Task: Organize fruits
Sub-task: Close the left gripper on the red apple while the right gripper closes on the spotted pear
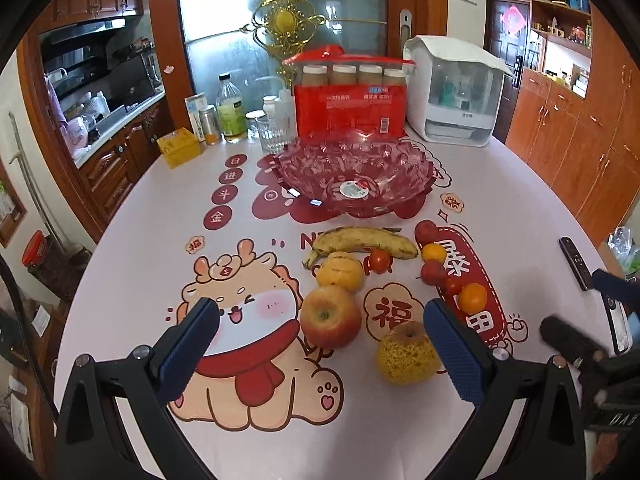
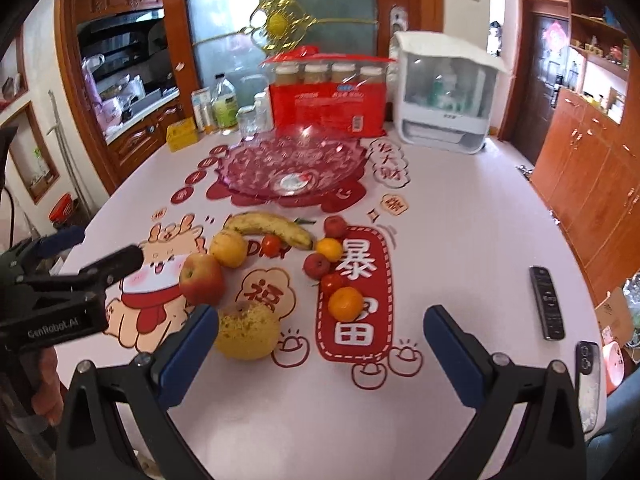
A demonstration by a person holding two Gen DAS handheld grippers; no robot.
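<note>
A pink glass bowl (image 1: 416,160) (image 2: 236,160) stands empty at the table's middle back. In front of it lie a banana (image 1: 366,240) (image 2: 268,226), a red apple (image 1: 331,317) (image 2: 201,279), a yellow pear (image 1: 404,354) (image 2: 247,330), a yellow citrus fruit (image 1: 341,272) (image 2: 229,249), two small oranges (image 1: 473,298) (image 2: 345,303) and several small red fruits (image 1: 432,271). My left gripper (image 1: 320,350) is open low over the table, with the apple and pear between its fingers' line. My right gripper (image 2: 320,354) is open, the pear by its left finger.
A red package (image 1: 350,110) with jars, a white appliance (image 1: 456,92), bottles, a glass and a yellow box (image 1: 179,147) line the table's back. A black remote (image 2: 547,302) and a phone (image 2: 588,384) lie at the right. Cabinets stand right of the table.
</note>
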